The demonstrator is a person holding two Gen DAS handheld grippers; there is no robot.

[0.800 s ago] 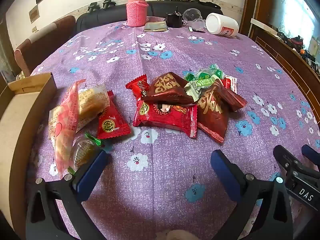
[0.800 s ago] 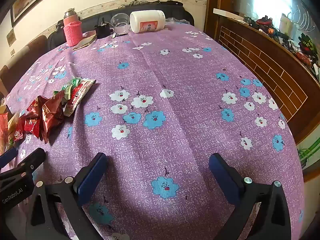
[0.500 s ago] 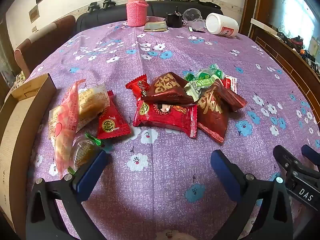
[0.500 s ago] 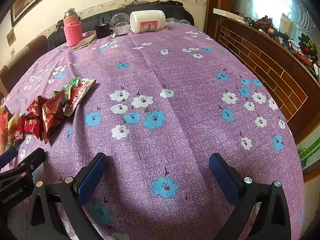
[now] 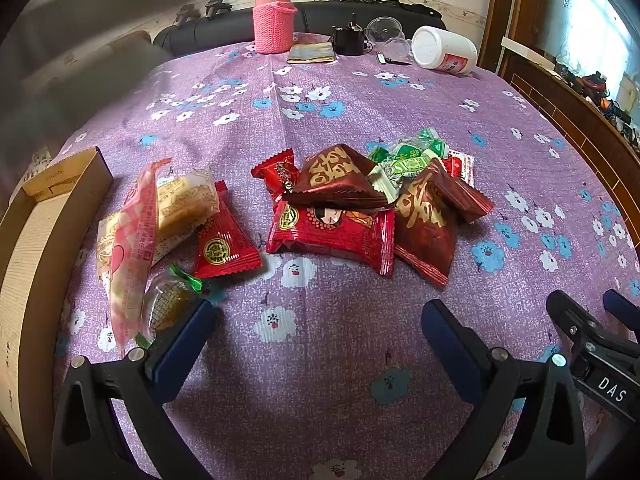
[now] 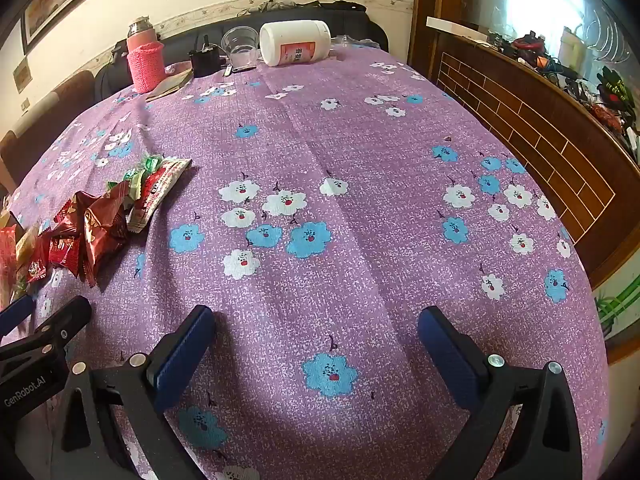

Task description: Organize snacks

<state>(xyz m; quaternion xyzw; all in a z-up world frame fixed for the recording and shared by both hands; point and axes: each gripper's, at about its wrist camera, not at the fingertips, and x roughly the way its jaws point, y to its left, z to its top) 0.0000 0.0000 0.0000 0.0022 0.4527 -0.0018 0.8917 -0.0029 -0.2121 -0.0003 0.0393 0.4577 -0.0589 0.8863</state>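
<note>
A heap of snack packets lies on the purple flowered tablecloth: a big red packet [image 5: 332, 232], two dark red packets [image 5: 340, 178] [image 5: 426, 220], green candies [image 5: 408, 158], a small red packet [image 5: 222, 246], a yellow cake packet [image 5: 180, 204], a pink packet [image 5: 134, 248] and a clear-wrapped sweet [image 5: 168, 306]. A cardboard box [image 5: 36, 248] stands at the left. My left gripper [image 5: 316, 336] is open and empty, just short of the heap. My right gripper [image 6: 316, 340] is open and empty over bare cloth; the heap [image 6: 96, 220] lies to its left.
At the table's far edge stand a pink-sleeved flask [image 5: 274, 20], a flat packet [image 5: 312, 54], a black item [image 5: 348, 40], clear cups [image 5: 386, 32] and a white jar on its side [image 5: 444, 54]. A wooden sideboard [image 6: 540, 120] runs along the right. A blurred grey shape covers the left view's top-left corner.
A blurred grey shape has come into the top-left of the left wrist view. The box looks shifted slightly in that view. Both grippers stay open and still.
</note>
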